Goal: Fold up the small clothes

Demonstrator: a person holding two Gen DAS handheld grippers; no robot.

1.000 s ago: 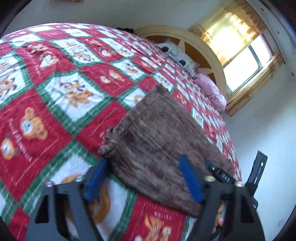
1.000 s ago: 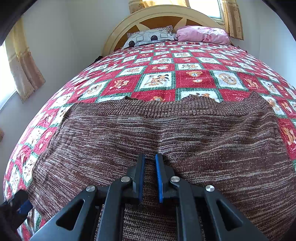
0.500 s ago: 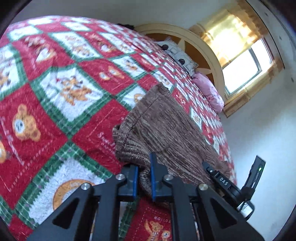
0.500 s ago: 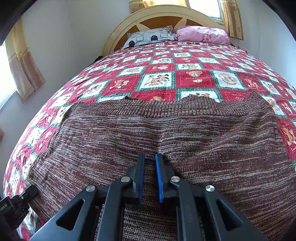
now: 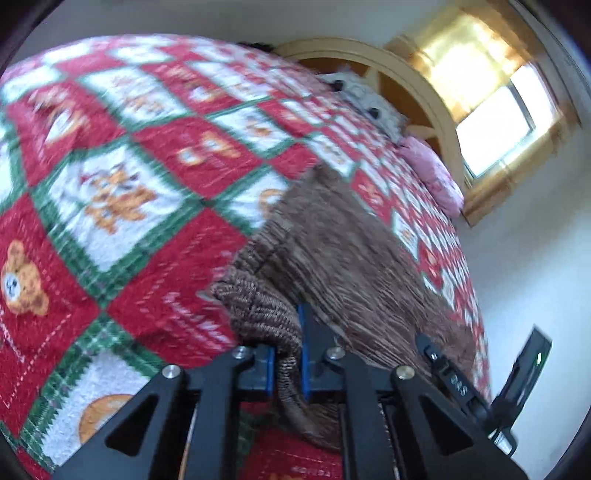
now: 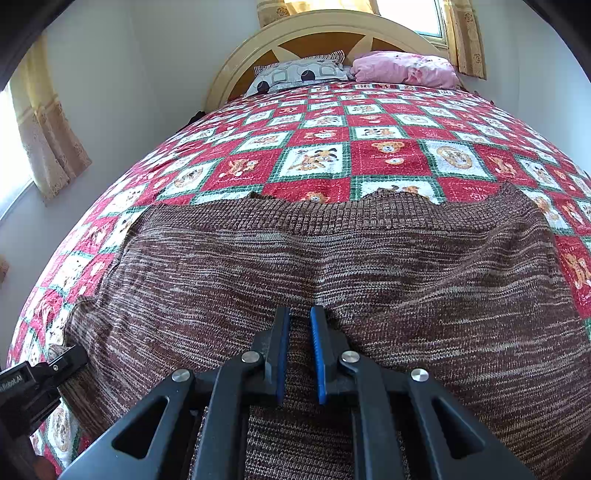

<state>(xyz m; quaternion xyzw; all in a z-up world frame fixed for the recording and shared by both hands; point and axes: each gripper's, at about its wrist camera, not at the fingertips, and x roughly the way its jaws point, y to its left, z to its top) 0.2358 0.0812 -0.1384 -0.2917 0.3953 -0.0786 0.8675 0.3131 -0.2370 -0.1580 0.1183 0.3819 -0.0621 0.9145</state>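
A brown marled knit garment (image 6: 369,266) lies spread on a red, white and green teddy-bear quilt (image 6: 388,155). My right gripper (image 6: 298,325) is shut on a pinch of the knit at its near edge, fabric between the blue pads. My left gripper (image 5: 286,354) is shut on the garment's near left corner (image 5: 258,310), which is bunched up and lifted off the quilt. The rest of the garment (image 5: 351,258) stretches away to the right. The left gripper's body also shows at the lower left of the right wrist view (image 6: 33,380).
A curved wooden headboard (image 6: 325,33) with a patterned pillow (image 6: 299,74) and a pink pillow (image 6: 402,68) stands at the far end. Curtained windows are at the left (image 6: 40,140) and behind the headboard. White walls flank the bed.
My left gripper was open around the garment's corner, then shut on it and has lifted the bunched corner. The right gripper has stayed shut in place.
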